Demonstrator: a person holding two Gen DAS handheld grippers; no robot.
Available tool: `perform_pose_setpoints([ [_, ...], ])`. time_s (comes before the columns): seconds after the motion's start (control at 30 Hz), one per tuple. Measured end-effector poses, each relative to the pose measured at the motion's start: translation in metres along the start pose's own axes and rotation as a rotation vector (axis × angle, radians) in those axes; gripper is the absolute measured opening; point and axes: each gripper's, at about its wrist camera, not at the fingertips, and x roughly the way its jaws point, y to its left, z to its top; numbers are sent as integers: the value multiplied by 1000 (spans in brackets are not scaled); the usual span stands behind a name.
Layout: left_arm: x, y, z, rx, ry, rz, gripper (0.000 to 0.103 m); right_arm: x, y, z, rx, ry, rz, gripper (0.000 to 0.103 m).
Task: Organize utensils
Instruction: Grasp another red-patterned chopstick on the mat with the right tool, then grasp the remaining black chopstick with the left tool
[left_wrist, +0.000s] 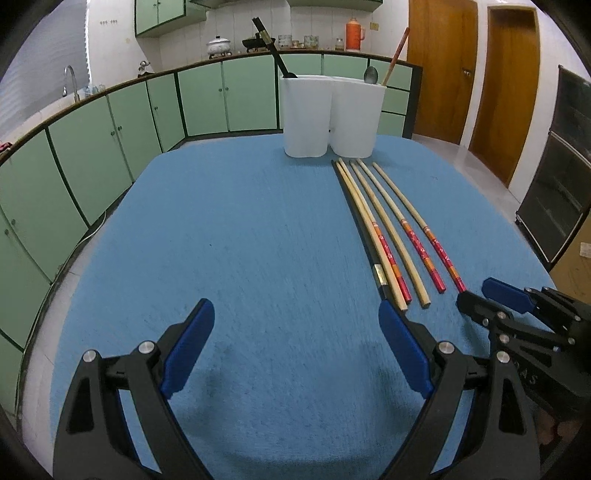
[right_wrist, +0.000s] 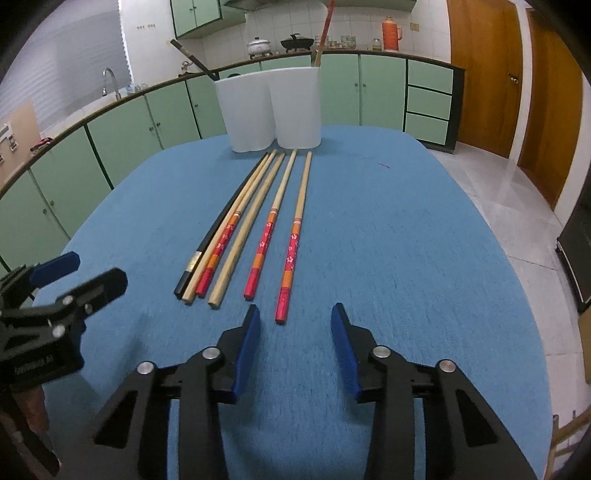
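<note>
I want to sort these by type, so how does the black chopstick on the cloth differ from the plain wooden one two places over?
The black chopstick is dark all over with a gold band near its thick end; the plain wooden chopstick is pale and has no markings. The black one is the outermost of the row, on the side toward the left gripper; the plain one lies among the red-patterned ones. Both lie flat on the blue cloth, thin ends toward the white holder.

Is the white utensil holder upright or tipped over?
Upright. The white utensil holder stands on its base on the blue mat, openings upward, with a black utensil and a red-ended chopstick sticking out of the top.
</note>
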Motion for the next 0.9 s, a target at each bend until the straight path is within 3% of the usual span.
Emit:
perform_pose_setpoints([
  [0.17,3,-4,3,-1,10,-9,87,2,4,2,-26,4,-36,32],
  [0.23,4,-6,3,-2,14,-16,86,2,4,2,-34,5,-35,19],
  [0.33,6,-13,3,8,24,-27,85,3,2,3,-27,10,-26,6],
  [0.9,33,-36,3,29,119,-43,81,1,-13,5,26,8,7,6],
])
